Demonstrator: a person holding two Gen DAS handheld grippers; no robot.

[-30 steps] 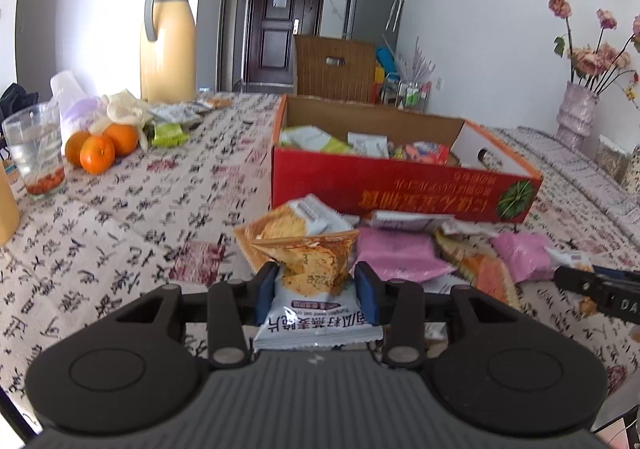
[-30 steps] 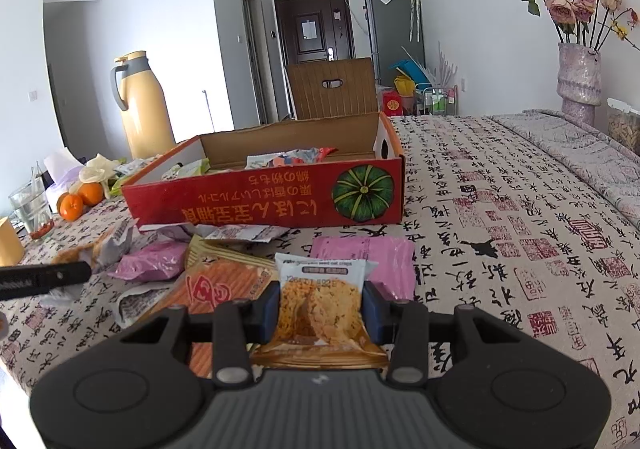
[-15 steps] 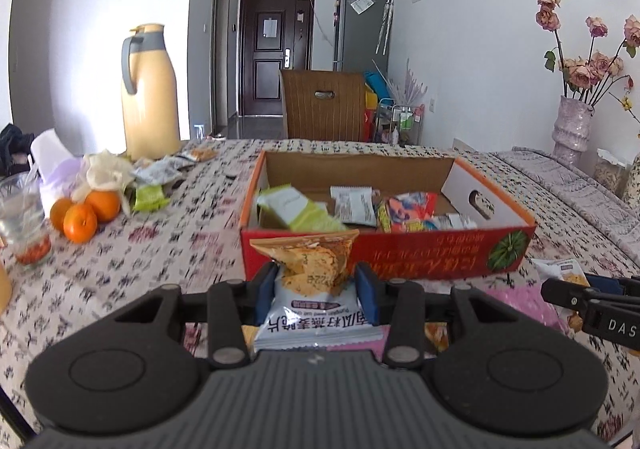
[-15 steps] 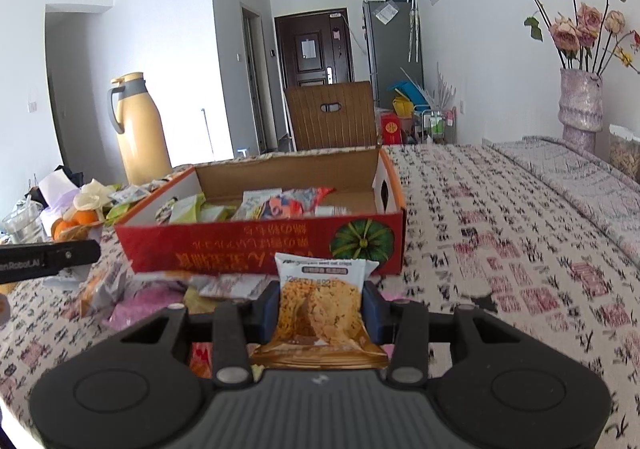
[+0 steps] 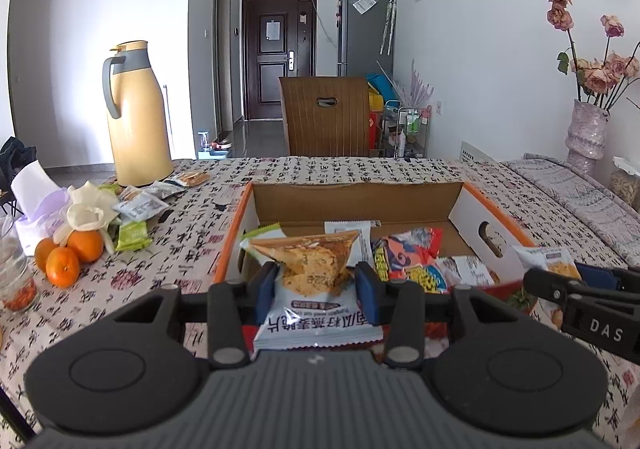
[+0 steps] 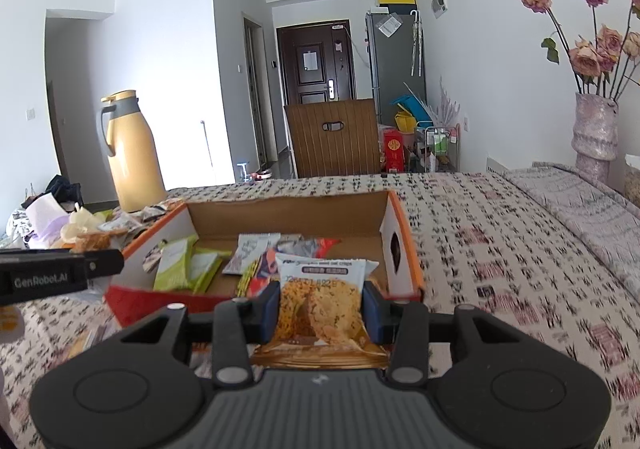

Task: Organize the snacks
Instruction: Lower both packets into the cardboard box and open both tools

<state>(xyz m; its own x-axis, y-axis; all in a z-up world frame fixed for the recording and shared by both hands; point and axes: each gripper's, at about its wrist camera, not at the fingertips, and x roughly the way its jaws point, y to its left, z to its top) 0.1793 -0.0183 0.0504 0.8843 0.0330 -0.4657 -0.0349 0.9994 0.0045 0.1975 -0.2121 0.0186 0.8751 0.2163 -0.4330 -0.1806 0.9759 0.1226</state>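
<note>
"DAS" on right tongs (image 5: 592, 289); "GenRobot.AI" on left tongs (image 6: 60, 273)

Both wrist views near box (image 5: 472, 205)

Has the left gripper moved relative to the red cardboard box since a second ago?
Yes. The left gripper, shut on a cracker packet, has risen and come toward the red cardboard box, whose inside now shows.

Three oranges (image 5: 68, 257), one yellow thermos jug (image 5: 134, 117), one cardboard box (image 5: 360, 199), one vase (image 5: 588, 133), two tools.
</note>
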